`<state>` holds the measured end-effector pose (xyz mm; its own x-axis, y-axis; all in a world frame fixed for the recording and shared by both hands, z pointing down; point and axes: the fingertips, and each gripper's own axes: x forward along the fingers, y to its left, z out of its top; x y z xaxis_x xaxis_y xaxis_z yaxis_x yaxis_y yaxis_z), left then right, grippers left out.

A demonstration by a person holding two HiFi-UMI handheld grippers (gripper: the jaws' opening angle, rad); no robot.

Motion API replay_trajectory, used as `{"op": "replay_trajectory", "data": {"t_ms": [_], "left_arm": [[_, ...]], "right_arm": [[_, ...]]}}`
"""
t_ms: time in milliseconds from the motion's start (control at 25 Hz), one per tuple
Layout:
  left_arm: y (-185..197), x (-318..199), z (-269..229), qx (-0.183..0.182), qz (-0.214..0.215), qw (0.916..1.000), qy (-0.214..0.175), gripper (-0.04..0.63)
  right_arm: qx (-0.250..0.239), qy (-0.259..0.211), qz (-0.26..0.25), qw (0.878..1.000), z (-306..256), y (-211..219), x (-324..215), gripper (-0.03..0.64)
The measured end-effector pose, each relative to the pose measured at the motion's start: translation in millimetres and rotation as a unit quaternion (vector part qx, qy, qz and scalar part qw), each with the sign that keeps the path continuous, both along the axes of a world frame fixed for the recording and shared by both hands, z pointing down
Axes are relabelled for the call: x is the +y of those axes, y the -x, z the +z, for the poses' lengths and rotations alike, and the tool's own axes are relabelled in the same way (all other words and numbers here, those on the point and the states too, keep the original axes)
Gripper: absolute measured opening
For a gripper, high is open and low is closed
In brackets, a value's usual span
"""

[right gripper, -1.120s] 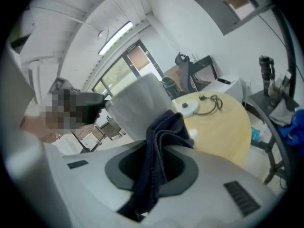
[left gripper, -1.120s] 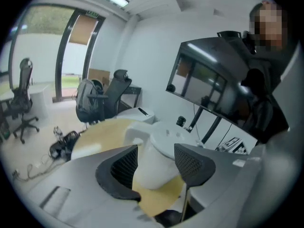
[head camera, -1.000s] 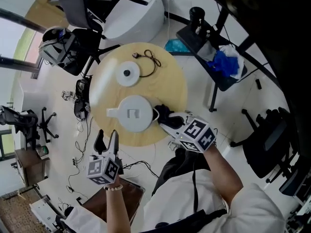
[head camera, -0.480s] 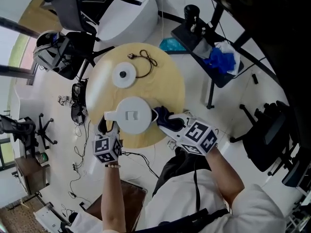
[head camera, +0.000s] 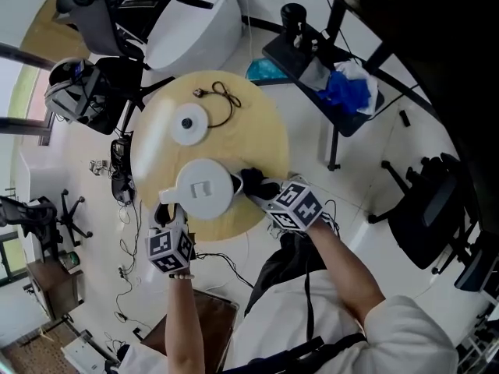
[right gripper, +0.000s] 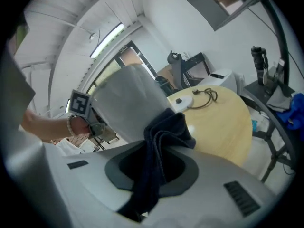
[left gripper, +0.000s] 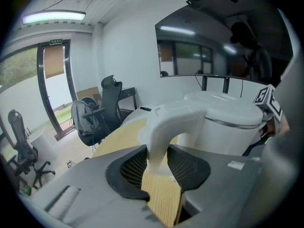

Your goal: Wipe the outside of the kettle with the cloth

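The white kettle [head camera: 204, 187] stands on the near part of the round wooden table [head camera: 269, 142], its handle [head camera: 166, 195] turned to the left. My left gripper [head camera: 167, 211] has the handle [left gripper: 164, 127] between its pads; its jaws have just been closing and now press it on both sides. My right gripper [head camera: 261, 189] is shut on a dark blue cloth [right gripper: 161, 137], which is bunched against the kettle's right wall [right gripper: 128, 103]. The cloth hangs down through the jaws.
The kettle's round base [head camera: 187, 123] and its black cord [head camera: 222, 96] lie farther back on the table. A large white unit [head camera: 191, 26], office chairs [head camera: 86, 84] and a dark side table with blue stuff [head camera: 343, 92] ring the table.
My left gripper came up from off the table's near edge to the kettle's handle and closed on it. My right gripper moved left with the cloth, up against the kettle.
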<state>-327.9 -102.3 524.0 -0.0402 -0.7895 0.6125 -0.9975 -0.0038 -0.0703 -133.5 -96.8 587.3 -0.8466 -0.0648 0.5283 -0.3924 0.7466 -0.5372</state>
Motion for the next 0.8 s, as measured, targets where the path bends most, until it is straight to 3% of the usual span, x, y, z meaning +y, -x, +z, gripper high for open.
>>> {"op": "replay_trajectory", "data": {"t_ms": [200,400,600,800], "left_arm": [[-5,17,3,0.007,-0.022,0.9995,0.021,0.147],[-11,32,2,0.021,-0.047,0.9981,0.034,0.15],[-10,38,5,0.019,-0.072,0.9968,0.029,0.146],[-15,41,5,0.012,-0.079,0.9963,0.032,0.146]], "right_arm": [[0.063,0.036,0.003,0.997,70,-5,-8,0.064],[0.081,0.038,0.007,0.996,92,-6,-16,0.064],[0.042,0.002,-0.008,0.999,31,-6,-2,0.064],[-0.02,-0.08,-0.026,0.996,-74,-6,12,0.064]]}}
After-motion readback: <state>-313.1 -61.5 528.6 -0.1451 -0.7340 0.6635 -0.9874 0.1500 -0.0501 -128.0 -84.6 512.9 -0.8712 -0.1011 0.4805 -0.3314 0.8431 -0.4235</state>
